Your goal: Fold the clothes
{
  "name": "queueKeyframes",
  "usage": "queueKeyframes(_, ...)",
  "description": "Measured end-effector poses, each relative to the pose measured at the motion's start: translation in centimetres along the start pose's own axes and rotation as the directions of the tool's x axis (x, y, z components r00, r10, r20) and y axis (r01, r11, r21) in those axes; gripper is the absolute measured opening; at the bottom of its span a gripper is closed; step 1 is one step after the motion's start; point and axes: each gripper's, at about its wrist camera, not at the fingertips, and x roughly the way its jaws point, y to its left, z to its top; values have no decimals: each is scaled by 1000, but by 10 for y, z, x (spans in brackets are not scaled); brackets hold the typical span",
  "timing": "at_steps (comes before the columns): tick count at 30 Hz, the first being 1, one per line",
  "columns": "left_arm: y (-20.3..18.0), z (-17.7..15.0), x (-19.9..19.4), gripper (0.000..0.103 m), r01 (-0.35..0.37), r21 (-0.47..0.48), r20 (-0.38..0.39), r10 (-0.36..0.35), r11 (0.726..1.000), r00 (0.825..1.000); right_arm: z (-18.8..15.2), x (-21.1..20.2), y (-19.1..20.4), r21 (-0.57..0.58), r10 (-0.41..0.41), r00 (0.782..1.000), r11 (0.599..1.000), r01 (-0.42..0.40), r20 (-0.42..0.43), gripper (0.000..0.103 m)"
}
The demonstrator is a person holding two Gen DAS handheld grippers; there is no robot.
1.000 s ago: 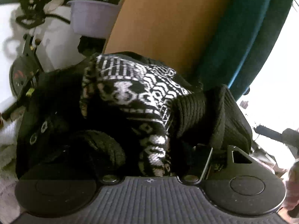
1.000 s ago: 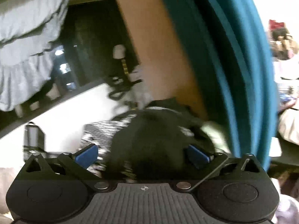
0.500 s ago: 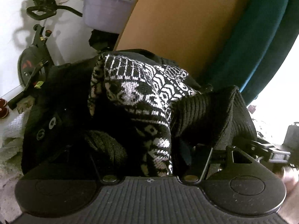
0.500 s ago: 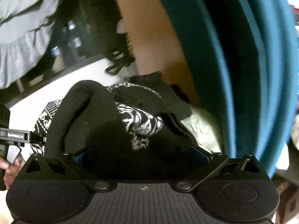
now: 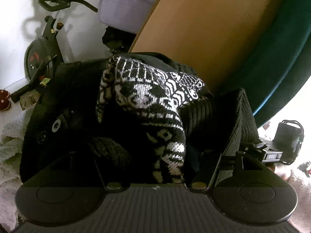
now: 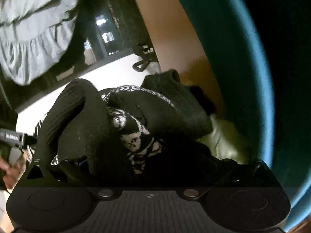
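Fingers of left gripper (image 5: 153, 161) narrow, buried in black-and-white knit sweater (image 5: 153, 95); grip on it looks firm. Right gripper (image 6: 147, 167) also smothered in sweater (image 6: 136, 134); finger gap hidden, cannot tell. Sweater bunched in front of orange panel (image 5: 204, 31), lavender basin (image 5: 124, 11) left of panel.

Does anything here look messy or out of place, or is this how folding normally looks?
The black-and-white patterned sweater is bunched in a heap rather than lying flat, with a ribbed black part looped up over it. Both the left hand-held gripper and the right hand-held gripper are buried in cloth. Nothing looks torn or spilled.
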Motion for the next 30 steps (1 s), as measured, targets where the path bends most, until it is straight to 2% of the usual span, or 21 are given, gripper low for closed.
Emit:
queueKeyframes(2, 2, 1, 2, 68, -10, -13, 3, 10, 1000, 1000, -1, 9, -3, 89, 51, 999, 995, -49, -18, 101)
queueKeyframes(3, 3, 1, 3, 68, -14, -22, 5, 15, 1000, 1000, -2, 11, 4, 86, 68, 998, 994, -67, -11, 95)
queueKeyframes(5, 6, 1, 3, 68, -24, -35, 7, 24, 999, 1000, -5, 6, 26, 30, 72, 997, 997, -72, 17, 56)
queueKeyframes(9, 9, 4, 4, 68, -34, -39, 6, 35, 999, 999, -15, -13, 60, -30, 18, 999, 999, -17, 40, 47)
queueKeyframes(10, 8, 5, 5, 68, -34, -38, 6, 34, 999, 999, -16, -17, 61, -29, 14, 999, 1000, -13, 35, 48)
queueKeyframes(12, 8, 6, 7, 69, -30, -36, 5, 30, 999, 1000, -17, -30, 64, -38, -37, 997, 999, 39, 62, 66)
queueKeyframes(13, 8, 5, 7, 69, -29, -36, 6, 29, 999, 1000, -18, -37, 65, -47, -76, 993, 996, 80, 88, 99)
queueKeyframes(14, 8, 5, 7, 69, -29, -36, 6, 29, 999, 1000, -19, -46, 66, -54, -119, 986, 991, 126, 121, 102)
queueKeyframes(15, 8, 5, 7, 69, -27, -39, 7, 28, 999, 1000, -20, -54, 65, -56, -176, 969, 981, 188, 171, 102)
queueKeyframes(16, 9, 5, 7, 69, -24, -42, 6, 25, 999, 1000, -19, -58, 60, -45, -198, 964, 977, 209, 180, 102)
queueKeyframes(18, 11, 5, 7, 69, -18, -47, 4, 18, 999, 1000, -17, -60, 45, 9, -173, 971, 985, 174, 164, 102)
queueKeyframes(21, 9, 3, 7, 70, -21, -47, 5, 21, 999, 1000, -17, -54, 21, 105, -101, 985, 991, 86, 143, 102)
queueKeyframes(24, 11, 4, 7, 70, -16, -54, 6, 17, 998, 1000, -14, -49, 2, 213, -10, 988, 977, -23, 153, 102)
queueKeyframes(28, 12, 4, 7, 70, -12, -55, 6, 13, 998, 1000, -10, -58, 4, 219, 102, 973, 964, -148, 208, 102)
queueKeyframes(30, 12, 3, 7, 70, -11, -55, 7, 11, 998, 1000, -10, -72, 2, 234, 89, 962, 960, -152, 257, 102)
